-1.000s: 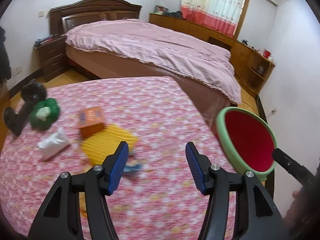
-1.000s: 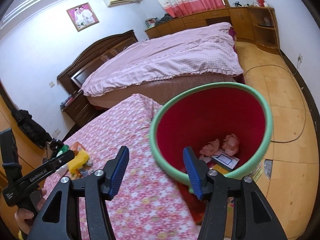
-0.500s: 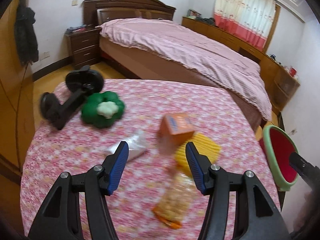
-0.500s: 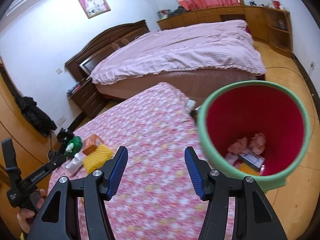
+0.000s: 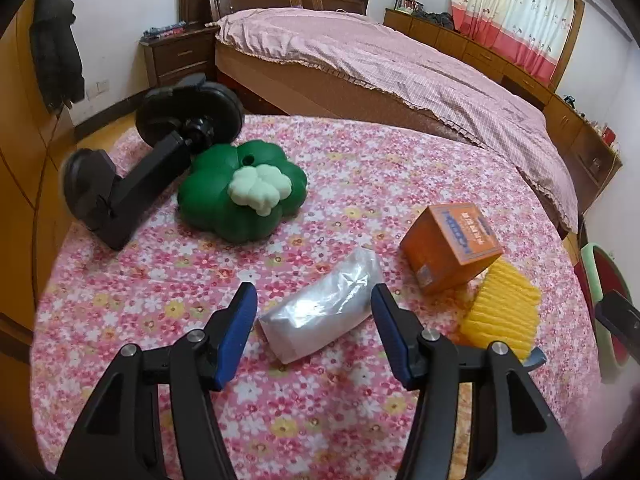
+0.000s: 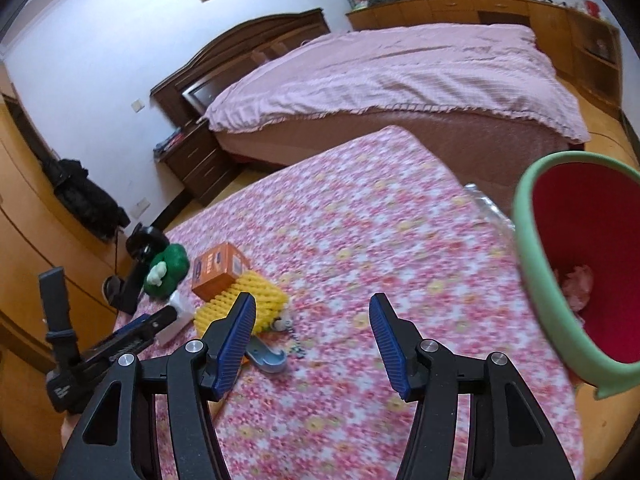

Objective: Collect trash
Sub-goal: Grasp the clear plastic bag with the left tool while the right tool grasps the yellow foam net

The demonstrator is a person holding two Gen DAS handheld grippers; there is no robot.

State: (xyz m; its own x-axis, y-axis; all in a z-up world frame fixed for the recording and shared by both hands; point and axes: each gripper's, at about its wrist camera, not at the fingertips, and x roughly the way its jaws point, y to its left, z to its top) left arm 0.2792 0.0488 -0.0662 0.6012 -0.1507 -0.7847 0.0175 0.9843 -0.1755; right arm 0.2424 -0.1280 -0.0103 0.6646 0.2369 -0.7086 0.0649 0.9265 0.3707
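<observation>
A silvery-white plastic packet (image 5: 324, 306) lies on the pink floral table (image 5: 360, 168), right in front of my open left gripper (image 5: 314, 330), between its blue pads but untouched. An orange box (image 5: 450, 246) leans on yellow foam netting (image 5: 502, 312) to the right. In the right wrist view my right gripper (image 6: 312, 338) is open and empty above the table, with the box (image 6: 218, 268), the netting (image 6: 244, 300) and the left gripper (image 6: 120, 340) at left. The red bin with green rim (image 6: 532, 256) stands off the table's right edge, with pink scraps inside.
A green flower-shaped cushion (image 5: 240, 196) and a black stand (image 5: 132, 184) lie at the table's far left. A grey-blue hook (image 6: 268, 356) and a small beaded thing lie near the netting. A big bed (image 5: 380, 64) stands behind the table.
My left gripper has swung left from the bin side and closed in on the packet. My right gripper has turned away from the bin towards the table.
</observation>
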